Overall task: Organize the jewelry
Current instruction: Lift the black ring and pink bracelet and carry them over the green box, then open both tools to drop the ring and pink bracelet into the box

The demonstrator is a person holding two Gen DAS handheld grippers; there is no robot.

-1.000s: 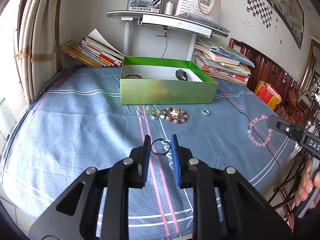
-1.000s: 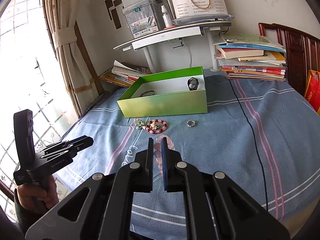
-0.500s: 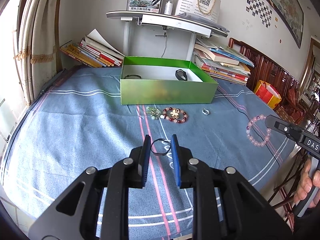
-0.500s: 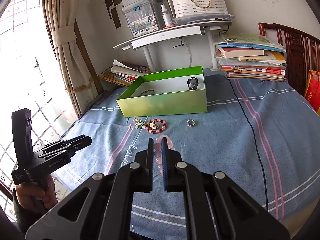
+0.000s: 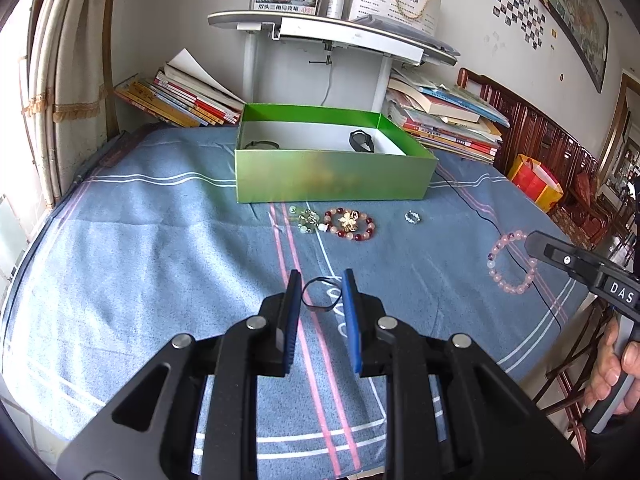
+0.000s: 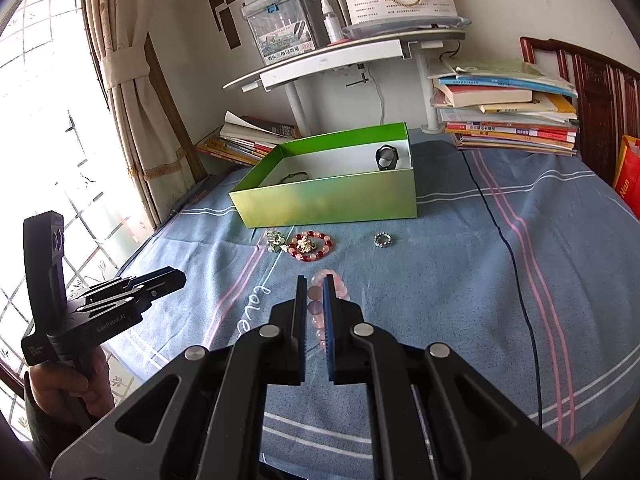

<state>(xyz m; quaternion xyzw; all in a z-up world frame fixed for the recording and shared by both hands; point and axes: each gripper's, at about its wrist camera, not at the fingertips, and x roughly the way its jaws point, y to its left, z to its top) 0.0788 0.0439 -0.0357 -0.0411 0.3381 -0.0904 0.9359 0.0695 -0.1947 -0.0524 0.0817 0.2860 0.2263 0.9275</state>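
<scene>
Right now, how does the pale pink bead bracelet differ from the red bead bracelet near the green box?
The pale pink bracelet is plain and hangs lifted, pinched in the right gripper. The red bracelet mixes dark red and pale beads, carries a gold flower charm, and lies flat on the blue cloth, untouched. Both are round beaded loops.

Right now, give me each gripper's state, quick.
Left gripper: holding the thin black ring between its fingers.
Right gripper: closed on the pink bead bracelet.
</scene>
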